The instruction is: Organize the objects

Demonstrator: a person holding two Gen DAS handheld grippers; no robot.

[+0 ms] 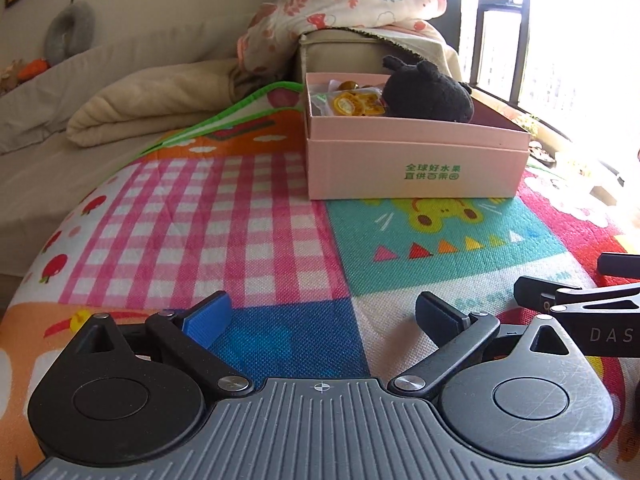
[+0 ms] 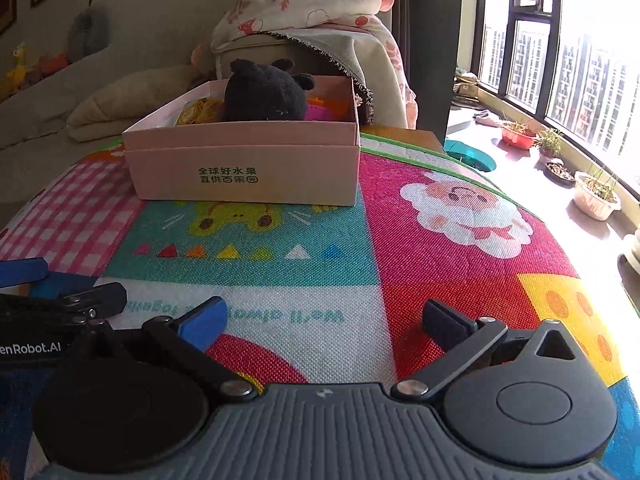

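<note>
Left wrist view: you look from low over the play mat (image 1: 248, 216), forward along the left gripper (image 1: 324, 316), toward the pink box (image 1: 416, 160) ahead and slightly right, at middle distance. The right gripper (image 1: 576, 300) enters at your right edge.

Right wrist view: same low height, facing the same way, from further right; the pink box (image 2: 244, 164) sits ahead and slightly left, windows on your right.

Shared: the box, the mat's teal panel, the bedding behind.
</note>
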